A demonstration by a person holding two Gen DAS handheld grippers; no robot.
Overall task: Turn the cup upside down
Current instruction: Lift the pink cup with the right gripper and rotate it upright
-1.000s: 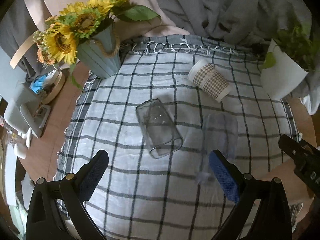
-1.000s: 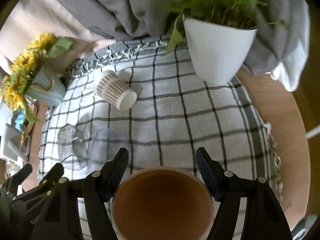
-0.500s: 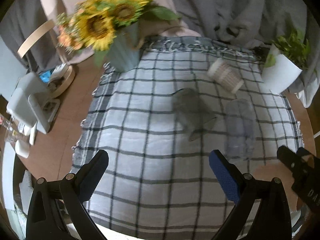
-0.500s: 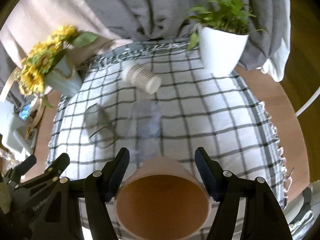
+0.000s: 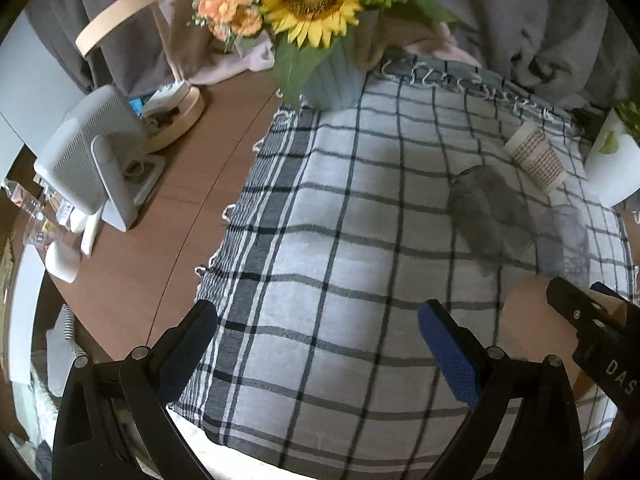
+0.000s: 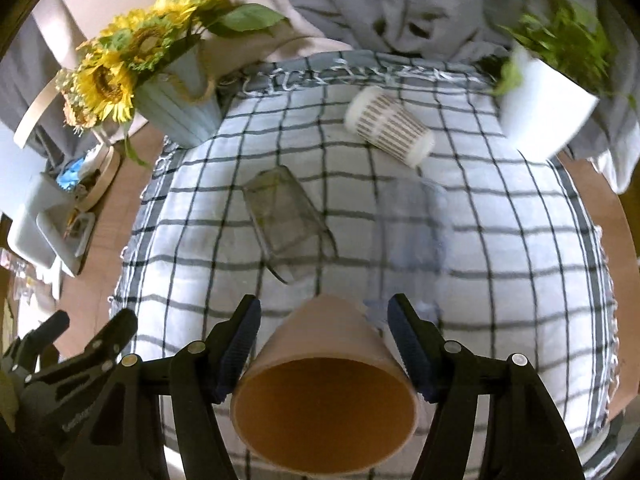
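Listing, largest item first:
Checked cloth [image 6: 500,272]: lying over the wooden table [image 5: 132,264] and bearing every item below.
Sunflower vase [image 6: 176,108]: standing at the cloth's far left corner, well clear of the work.
White plant pot [image 6: 540,116]: standing at the far right corner.
Tan cup [image 6: 328,392]: being held in the right gripper [image 6: 324,344], lifted above the near edge of the cloth, mouth facing the camera and base pointing away, so judged to be partway through its turn.
Clear glass [image 6: 288,220]: lying on its side mid-cloth, untouched.
Patterned paper cup [image 6: 388,128]: lying on its side further back.
Right gripper jaws: pressing on the tan cup's walls from both sides.
Left gripper [image 5: 316,344]: hovering over the cloth's left part, jaws standing wide and carrying nothing.
Step in hand: rotating the tan cup towards mouth-down.
Next move, as judged: finishing the rotation, lowering the rim flat onto bare cloth short of the clear glass, then releasing.
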